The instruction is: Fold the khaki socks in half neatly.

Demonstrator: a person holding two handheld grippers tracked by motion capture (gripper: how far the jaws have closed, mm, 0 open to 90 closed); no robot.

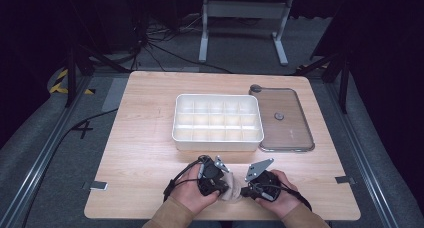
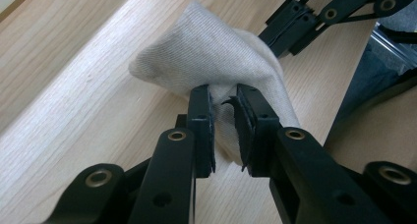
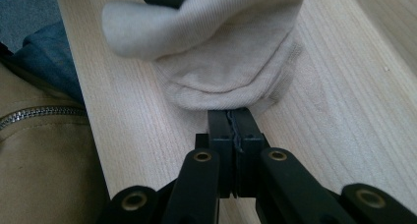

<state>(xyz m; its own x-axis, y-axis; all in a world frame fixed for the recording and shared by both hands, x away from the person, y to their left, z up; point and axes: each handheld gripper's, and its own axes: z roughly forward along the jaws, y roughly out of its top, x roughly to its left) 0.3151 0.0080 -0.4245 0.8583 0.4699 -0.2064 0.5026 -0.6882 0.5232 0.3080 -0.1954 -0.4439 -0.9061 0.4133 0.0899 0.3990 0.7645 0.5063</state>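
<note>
One beige sock (image 1: 231, 187) is the thing in hand, bunched up between the two grippers just inside the near edge of the desk (image 1: 145, 153), about midway along it. It is knitted and ribbed, and judging by the way it folds and sags it will be light, limp and a little stretchy, with nothing stiff to lever against; a firm pinch on a hem or a doubled fold should hold better than a grab at a single loose layer, which could slip out.

The right gripper (image 3: 235, 117) has its jaws pressed together on the rounded edge of the sock (image 3: 226, 62), the cloth nipped thin between them. The left gripper (image 2: 223, 106) comes at the sock (image 2: 206, 57) from the other side, its jaws standing slightly apart with a fold of fabric between them; the pads do not look to be biting, so I take this as a loose or releasing hold.

Farther up the desk, toward the middle, sits an empty white compartment tray (image 1: 218, 144), and beside it toward the right edge lies a clear lid (image 1: 295, 128)
</note>
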